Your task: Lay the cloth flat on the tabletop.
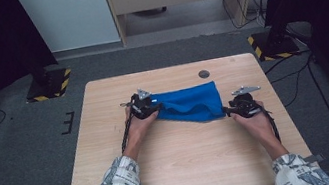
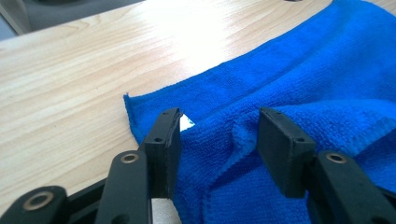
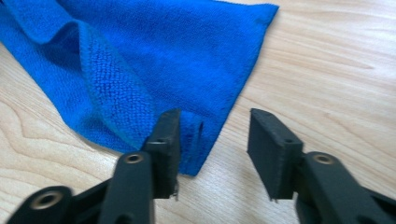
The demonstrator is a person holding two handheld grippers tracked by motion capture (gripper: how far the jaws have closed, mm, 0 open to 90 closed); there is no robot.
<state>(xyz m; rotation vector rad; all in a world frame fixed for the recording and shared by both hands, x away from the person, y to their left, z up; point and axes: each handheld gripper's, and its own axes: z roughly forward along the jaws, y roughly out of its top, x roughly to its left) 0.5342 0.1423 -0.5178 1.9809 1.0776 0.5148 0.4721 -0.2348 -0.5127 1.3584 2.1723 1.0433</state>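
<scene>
Blue cloth (image 1: 188, 103) lies loosely folded near the middle of the light wooden tabletop (image 1: 116, 181), its long axis running left to right between the person's two hands. The left hand-held gripper (image 1: 146, 106) sits at the cloth's left end. In the left gripper view its two black jaws stand apart with nothing clamped between them, hovering just over a raised fold of the blue cloth (image 2: 303, 70), near the cloth's left edge and a small white tag (image 2: 187, 123). The right hand-held gripper (image 1: 234, 109) sits at the cloth's near right corner. In the right gripper view its jaws are also spread with nothing held; the corner of the cloth (image 3: 154, 60) lies beside the left jaw, and bare wood shows in the gap between the jaws. From each gripper the cloth extends inward, toward the other hand, so both are about equally close to their own ends. A likely next move would be closing each gripper on its end, which would need the right one shifted slightly onto the corner.
</scene>
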